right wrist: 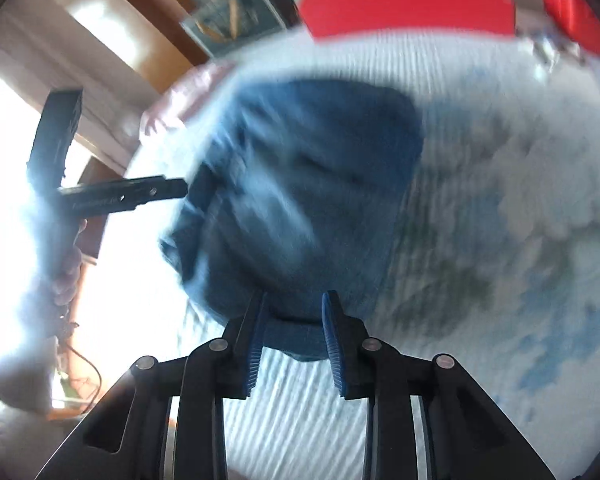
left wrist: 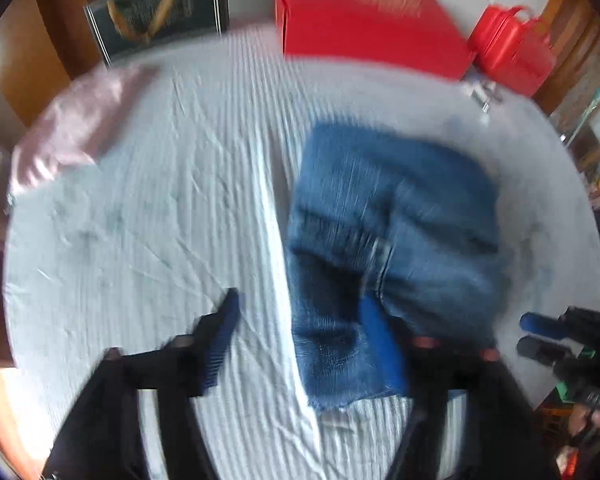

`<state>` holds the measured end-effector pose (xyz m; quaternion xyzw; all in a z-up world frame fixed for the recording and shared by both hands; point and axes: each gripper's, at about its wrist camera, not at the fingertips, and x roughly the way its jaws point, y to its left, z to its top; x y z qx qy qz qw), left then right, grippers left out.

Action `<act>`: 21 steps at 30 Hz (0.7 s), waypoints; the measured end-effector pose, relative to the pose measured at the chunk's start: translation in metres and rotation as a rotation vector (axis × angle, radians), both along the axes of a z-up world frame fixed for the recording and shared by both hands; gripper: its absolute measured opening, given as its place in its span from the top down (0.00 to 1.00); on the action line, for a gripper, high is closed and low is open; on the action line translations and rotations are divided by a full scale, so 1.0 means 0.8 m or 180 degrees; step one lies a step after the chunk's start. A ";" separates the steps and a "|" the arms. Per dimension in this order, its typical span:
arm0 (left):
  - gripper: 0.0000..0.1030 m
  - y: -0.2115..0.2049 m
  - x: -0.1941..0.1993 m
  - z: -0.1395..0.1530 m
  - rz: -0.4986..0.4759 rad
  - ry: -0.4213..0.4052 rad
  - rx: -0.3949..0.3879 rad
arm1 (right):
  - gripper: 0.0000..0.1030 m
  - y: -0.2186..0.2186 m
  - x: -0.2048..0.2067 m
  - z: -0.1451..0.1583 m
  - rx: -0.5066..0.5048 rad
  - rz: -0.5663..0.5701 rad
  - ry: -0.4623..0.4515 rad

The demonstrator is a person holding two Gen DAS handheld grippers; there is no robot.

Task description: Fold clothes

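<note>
Through my left wrist camera, my left gripper [left wrist: 300,336] stands spread wide, released: one blue ribbed pad lies on the pale striped bedsheet [left wrist: 160,200] at seven o'clock, the other rests on the folded blue denim jeans [left wrist: 384,216], which lie on the sheet just right of centre. My right gripper [left wrist: 540,332] enters at four o'clock. A red cardboard box [left wrist: 364,20] sits at twelve o'clock; its gold lettering is too blurred to read. A red plastic container [left wrist: 512,52] stands at two o'clock, a pink cloth [left wrist: 68,128] at ten.

Through my right wrist camera, my right gripper [right wrist: 292,336] is clenched on the jeans' [right wrist: 300,184] near edge, denim bunched between its pads. The left gripper's black body [right wrist: 100,196] shows at nine o'clock, the holding hand [right wrist: 66,276] below. Everything is motion-blurred.
</note>
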<state>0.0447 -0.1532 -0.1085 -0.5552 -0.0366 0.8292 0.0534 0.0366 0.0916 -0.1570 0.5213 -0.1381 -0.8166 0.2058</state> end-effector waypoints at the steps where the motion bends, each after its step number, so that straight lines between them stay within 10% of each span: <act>1: 0.25 -0.002 0.003 0.005 -0.0002 0.0021 0.0077 | 0.70 -0.001 0.003 0.008 -0.0020 0.0040 0.0045; 10: 0.39 0.021 0.029 -0.085 -0.0146 -0.0510 0.0002 | 0.78 -0.029 0.008 -0.068 0.0201 0.0298 -0.0429; 14: 0.39 0.019 0.028 -0.061 -0.0189 -0.0457 -0.0155 | 0.79 -0.009 0.017 -0.047 0.0202 0.0276 -0.0395; 18: 0.33 0.022 0.003 -0.008 -0.0123 -0.0123 0.0103 | 0.42 0.039 -0.004 0.017 0.0160 -0.0076 0.0167; 21: 0.32 0.036 -0.027 0.007 -0.0074 0.0010 0.0162 | 0.42 0.079 -0.040 0.037 0.0010 -0.0304 0.0256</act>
